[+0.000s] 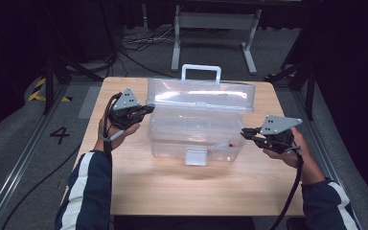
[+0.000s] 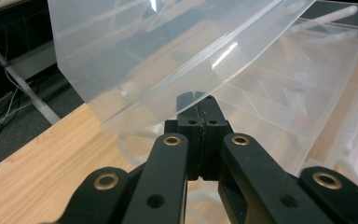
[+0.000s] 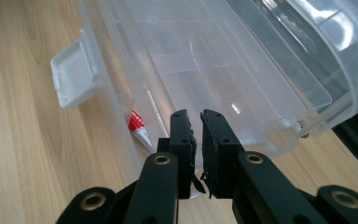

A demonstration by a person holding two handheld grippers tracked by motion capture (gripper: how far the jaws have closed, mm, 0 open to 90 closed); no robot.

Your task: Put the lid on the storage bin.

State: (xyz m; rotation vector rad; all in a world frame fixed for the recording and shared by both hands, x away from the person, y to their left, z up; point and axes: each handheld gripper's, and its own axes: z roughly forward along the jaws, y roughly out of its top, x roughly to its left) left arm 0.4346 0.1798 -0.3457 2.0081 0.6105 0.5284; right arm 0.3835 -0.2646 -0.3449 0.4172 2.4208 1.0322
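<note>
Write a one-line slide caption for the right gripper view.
Right gripper, jaws nearly closed, at the end wall of an open clear plastic toolbox on a wooden table, a red-and-white tube inside.

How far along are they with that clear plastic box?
Done: the clear box stands with its lid raised and its front latch hanging free. In hand: the left gripper, shut, sits at the lid's edge, while the right gripper, nearly shut and holding nothing, is at the box's right end near a small red-and-white tube inside. Left: whatever follows with the tray or tube.
</note>
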